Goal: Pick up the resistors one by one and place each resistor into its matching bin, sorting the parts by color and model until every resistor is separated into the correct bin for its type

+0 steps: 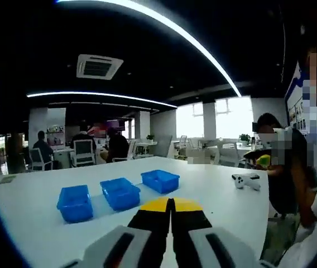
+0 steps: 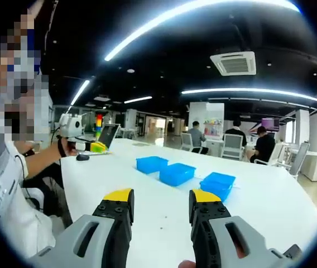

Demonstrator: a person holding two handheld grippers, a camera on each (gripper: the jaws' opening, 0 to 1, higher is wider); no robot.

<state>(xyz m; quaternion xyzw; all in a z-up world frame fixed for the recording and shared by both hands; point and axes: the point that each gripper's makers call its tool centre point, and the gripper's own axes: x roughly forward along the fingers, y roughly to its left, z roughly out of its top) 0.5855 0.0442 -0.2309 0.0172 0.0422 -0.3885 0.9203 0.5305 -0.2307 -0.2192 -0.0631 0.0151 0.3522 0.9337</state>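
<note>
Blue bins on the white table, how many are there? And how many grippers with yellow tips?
Blue bins: 3, at and
Grippers with yellow tips: 2, the left gripper and the right gripper
Total: 5

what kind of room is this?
Likely an open-plan office: a long white table with three blue bins, seated people at desks behind, a ceiling air-con vent and strip lights.
</note>
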